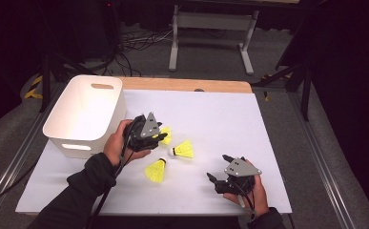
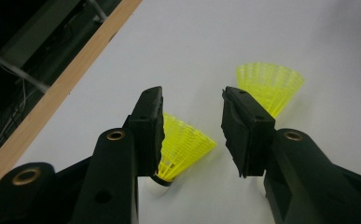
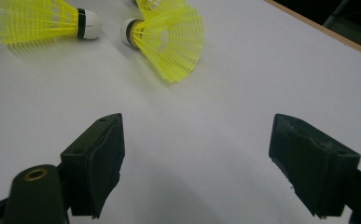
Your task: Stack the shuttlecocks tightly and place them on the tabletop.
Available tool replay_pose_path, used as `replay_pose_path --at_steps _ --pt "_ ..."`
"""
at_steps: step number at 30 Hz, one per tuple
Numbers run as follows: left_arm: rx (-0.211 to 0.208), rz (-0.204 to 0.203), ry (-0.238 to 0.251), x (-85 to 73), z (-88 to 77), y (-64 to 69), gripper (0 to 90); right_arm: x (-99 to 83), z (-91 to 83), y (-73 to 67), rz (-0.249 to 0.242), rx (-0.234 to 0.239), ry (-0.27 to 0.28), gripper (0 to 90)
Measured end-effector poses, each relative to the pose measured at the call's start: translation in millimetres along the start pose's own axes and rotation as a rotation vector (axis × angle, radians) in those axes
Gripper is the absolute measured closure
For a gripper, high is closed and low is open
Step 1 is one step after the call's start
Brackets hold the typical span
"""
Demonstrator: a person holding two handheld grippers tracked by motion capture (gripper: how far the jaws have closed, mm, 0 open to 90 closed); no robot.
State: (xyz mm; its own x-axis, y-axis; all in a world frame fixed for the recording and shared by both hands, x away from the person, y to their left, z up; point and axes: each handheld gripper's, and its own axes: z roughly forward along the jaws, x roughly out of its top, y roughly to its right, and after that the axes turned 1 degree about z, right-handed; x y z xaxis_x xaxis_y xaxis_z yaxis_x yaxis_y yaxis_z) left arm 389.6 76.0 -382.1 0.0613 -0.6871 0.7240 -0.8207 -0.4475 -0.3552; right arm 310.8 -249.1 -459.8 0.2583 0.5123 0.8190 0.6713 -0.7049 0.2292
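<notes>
Three yellow shuttlecocks lie on the white table sheet (image 1: 210, 119). My left gripper (image 1: 160, 134) hovers over the far one (image 1: 167, 135). In the left gripper view that shuttlecock (image 2: 185, 144) lies between the jaws of my left gripper (image 2: 192, 95), its skirt against the left jaw and clear of the right one; the jaws stand apart. A second shuttlecock (image 2: 269, 84) lies beyond the right jaw. My right gripper (image 1: 219, 167) rests near the front right, wide open with nothing in it (image 3: 199, 121). Two shuttlecocks (image 3: 43, 21) (image 3: 169, 37) lie ahead of it.
A white plastic bin (image 1: 84, 114) with handle slots stands at the table's left, close to my left hand. The wooden table edge (image 1: 187, 85) runs along the back. Metal frame legs (image 1: 210, 33) and cables lie on the floor beyond.
</notes>
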Motion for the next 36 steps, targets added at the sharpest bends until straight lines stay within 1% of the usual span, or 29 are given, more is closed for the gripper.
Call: replay_pose_path --at_steps 2,4,8,10,11,12,13,14,17,18,19,20,23,26,28,30,32,34,36 --pt "0.003 0.023 0.007 -4.1 -4.9 3.1 58.0 0.3 0.1 -0.6 0.0 -0.003 -0.001 19.4" --pt "0.006 0.031 0.009 -7.9 -9.2 5.5 56.3 0.4 0.2 -1.1 -0.003 -0.003 -0.002 19.4" --pt "0.0 0.026 0.037 -17.3 -16.8 9.6 56.0 0.5 0.9 -1.6 0.0 -0.003 -0.004 19.5" --pt "0.01 0.034 0.047 -22.1 -20.6 11.8 54.3 0.6 1.1 -2.1 0.002 -0.002 -0.004 19.6" --pt "0.011 0.032 0.056 -24.7 -22.2 13.5 52.5 0.6 1.2 -2.4 0.001 -0.003 -0.005 19.6" --pt "0.011 0.036 0.061 -27.8 -24.7 15.1 52.4 0.7 1.4 -2.7 0.0 -0.003 -0.005 19.6" --pt "0.003 0.031 0.069 -29.9 -25.7 16.8 52.3 0.7 1.4 -2.9 0.001 -0.002 -0.004 19.6" --pt "0.007 0.039 0.079 -32.6 -27.8 18.5 52.1 0.7 1.3 -2.9 0.001 -0.001 -0.003 19.6" --pt "0.006 0.044 0.104 -41.2 -33.4 25.4 50.0 0.7 1.4 -3.0 0.002 -0.003 -0.003 19.7" --pt "0.009 0.049 0.106 -44.5 -36.5 27.6 49.2 0.6 1.5 -3.1 0.002 -0.003 -0.003 19.8" --pt "0.004 0.048 0.112 -47.2 -38.5 29.6 47.8 0.5 1.6 -3.1 0.003 -0.003 -0.003 19.8" --pt "0.011 0.052 0.114 -49.9 -41.1 31.0 47.0 0.5 1.8 -3.1 0.003 -0.004 -0.004 19.8" --pt "0.016 0.061 0.125 -56.5 -48.3 33.4 44.6 0.5 2.2 -3.4 0.002 -0.003 -0.004 20.0" --pt "0.019 0.056 0.136 -61.4 -54.9 34.1 42.2 0.1 3.1 -3.8 0.001 -0.003 -0.01 20.0" --pt "0.025 0.051 0.158 -66.3 -59.2 34.6 40.5 0.0 3.5 -4.3 -0.004 -0.006 -0.012 20.1" --pt "0.026 0.058 0.17 -70.9 -62.3 35.5 38.5 0.0 3.6 -4.7 -0.008 -0.008 -0.011 20.1" --pt "0.023 0.055 0.179 -76.0 -64.2 37.0 36.5 0.0 3.6 -4.9 -0.011 -0.01 -0.009 20.1" --pt "0.02 0.052 0.18 -80.5 -64.9 37.9 32.2 -0.3 3.6 -5.1 -0.012 -0.008 -0.006 20.2" --pt "0.011 0.051 0.19 -85.9 -65.9 38.7 30.9 -0.5 3.5 -5.2 -0.013 -0.008 -0.005 20.6"
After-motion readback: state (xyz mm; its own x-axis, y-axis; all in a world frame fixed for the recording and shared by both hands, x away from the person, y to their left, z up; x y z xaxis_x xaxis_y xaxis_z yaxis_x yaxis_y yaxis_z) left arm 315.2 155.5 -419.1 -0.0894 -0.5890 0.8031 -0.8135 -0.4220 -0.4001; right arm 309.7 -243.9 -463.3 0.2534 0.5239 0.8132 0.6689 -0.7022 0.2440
